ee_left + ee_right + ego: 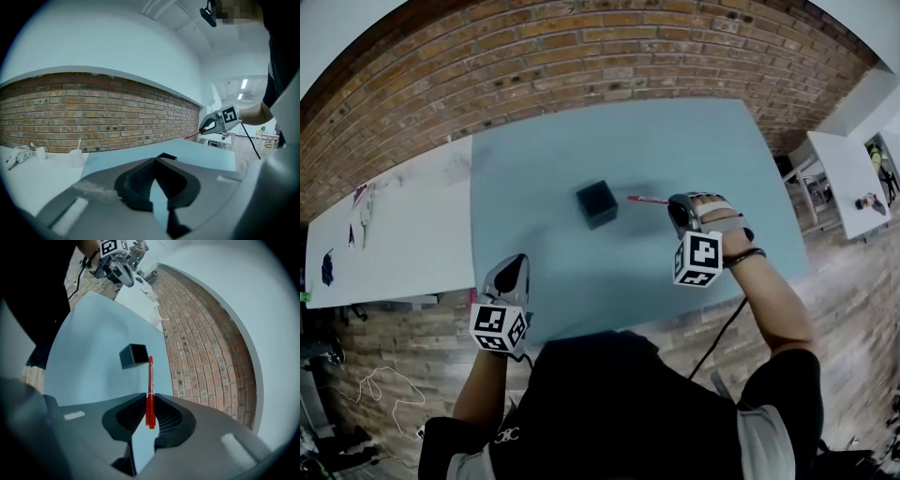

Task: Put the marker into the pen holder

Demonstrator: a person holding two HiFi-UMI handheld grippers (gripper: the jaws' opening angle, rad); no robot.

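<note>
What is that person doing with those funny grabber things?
A person holds a grabber in each hand over a blue table. The right gripper is clamped on a red marker, whose tip points toward the dark square pen holder standing on the table. The marker is in the air beside the holder, not in it yet. The left gripper is shut with nothing in it, held back near the table's front edge.
</note>
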